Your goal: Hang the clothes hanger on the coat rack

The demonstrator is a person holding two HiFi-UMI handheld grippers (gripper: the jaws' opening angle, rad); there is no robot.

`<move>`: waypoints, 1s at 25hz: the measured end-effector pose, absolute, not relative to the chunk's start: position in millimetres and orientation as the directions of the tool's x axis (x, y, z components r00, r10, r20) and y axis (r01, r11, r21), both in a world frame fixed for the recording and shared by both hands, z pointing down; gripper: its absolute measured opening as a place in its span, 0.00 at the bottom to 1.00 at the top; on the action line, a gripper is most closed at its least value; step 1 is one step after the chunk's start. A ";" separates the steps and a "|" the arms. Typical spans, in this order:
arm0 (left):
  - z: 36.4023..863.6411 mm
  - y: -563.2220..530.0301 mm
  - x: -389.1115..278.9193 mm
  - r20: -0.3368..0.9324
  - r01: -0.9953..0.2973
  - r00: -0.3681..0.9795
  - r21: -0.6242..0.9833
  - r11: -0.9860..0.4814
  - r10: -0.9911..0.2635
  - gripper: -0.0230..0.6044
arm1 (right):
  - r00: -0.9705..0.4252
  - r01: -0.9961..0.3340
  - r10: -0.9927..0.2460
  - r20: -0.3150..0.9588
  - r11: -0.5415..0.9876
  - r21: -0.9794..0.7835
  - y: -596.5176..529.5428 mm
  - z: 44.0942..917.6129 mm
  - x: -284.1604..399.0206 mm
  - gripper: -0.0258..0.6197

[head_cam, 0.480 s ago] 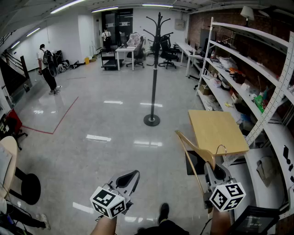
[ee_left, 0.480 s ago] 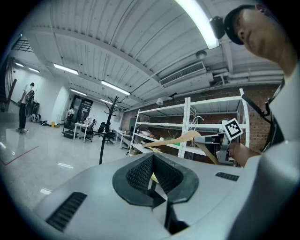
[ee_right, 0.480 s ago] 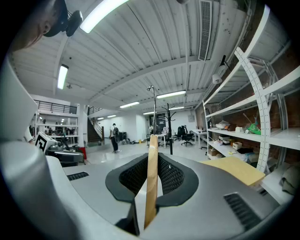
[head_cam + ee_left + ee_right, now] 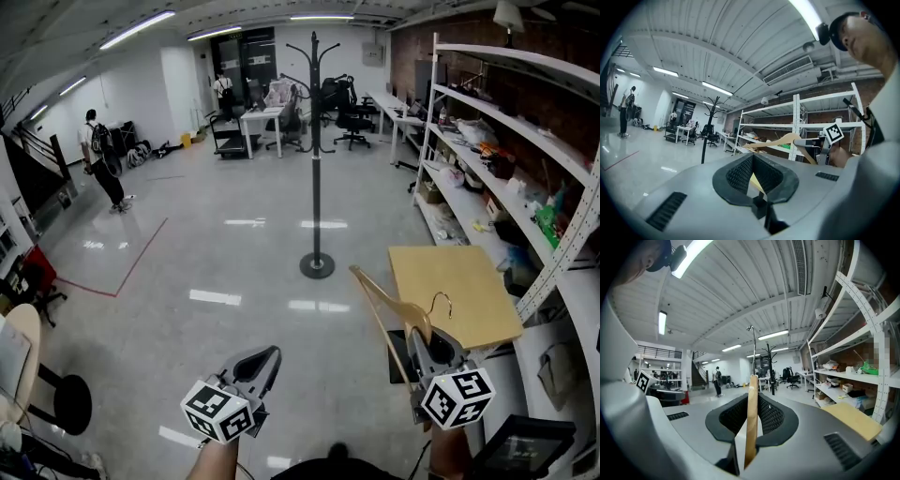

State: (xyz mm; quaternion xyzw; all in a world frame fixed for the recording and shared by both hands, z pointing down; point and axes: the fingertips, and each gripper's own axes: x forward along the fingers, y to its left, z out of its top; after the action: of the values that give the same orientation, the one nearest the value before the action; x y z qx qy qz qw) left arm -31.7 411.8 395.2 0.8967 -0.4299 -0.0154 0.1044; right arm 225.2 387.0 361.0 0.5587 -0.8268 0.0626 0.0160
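right hand-held gripper (image 4: pixel 418 343): clamped on wooden hanger (image 4: pixel 387 307) | left hand-held gripper (image 4: pixel 266 357): slightly apart, empty | coat rack (image 4: pixel 315 159): well ahead

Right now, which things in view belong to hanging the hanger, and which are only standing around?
For the job:
hanger, shut in the right gripper
coat rack

Just around:
left gripper, open, nothing between its jaws
wooden board
shelves
chairs
stool
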 end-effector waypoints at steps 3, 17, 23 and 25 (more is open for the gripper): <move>395.3 386.5 -18.4 0.066 -0.774 0.622 0.206 -0.599 -0.780 0.04 | -0.396 -0.918 -0.914 0.087 0.392 -0.068 359.2 355.4 236.0 0.13; 401.3 232.2 -14.1 0.057 -0.768 0.623 0.229 -0.598 -0.780 0.04 | -0.407 -0.913 -0.906 0.115 0.402 -0.067 216.7 372.9 237.0 0.13; 393.2 139.3 -40.8 0.022 -0.759 0.628 0.235 -0.607 -0.778 0.04 | -0.395 -0.918 -0.914 0.095 0.392 -0.050 130.3 360.8 215.2 0.13; 389.2 115.0 -51.4 0.014 -0.751 0.640 0.221 -0.622 -0.768 0.04 | -0.387 -0.922 -0.918 0.091 0.384 -0.046 105.9 356.5 205.0 0.13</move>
State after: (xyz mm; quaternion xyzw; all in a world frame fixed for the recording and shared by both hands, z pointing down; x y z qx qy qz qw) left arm -51.4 115.0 389.2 0.8997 -0.4221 -0.0411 0.1037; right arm 205.0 105.9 356.5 0.5530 -0.8316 0.0443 0.0253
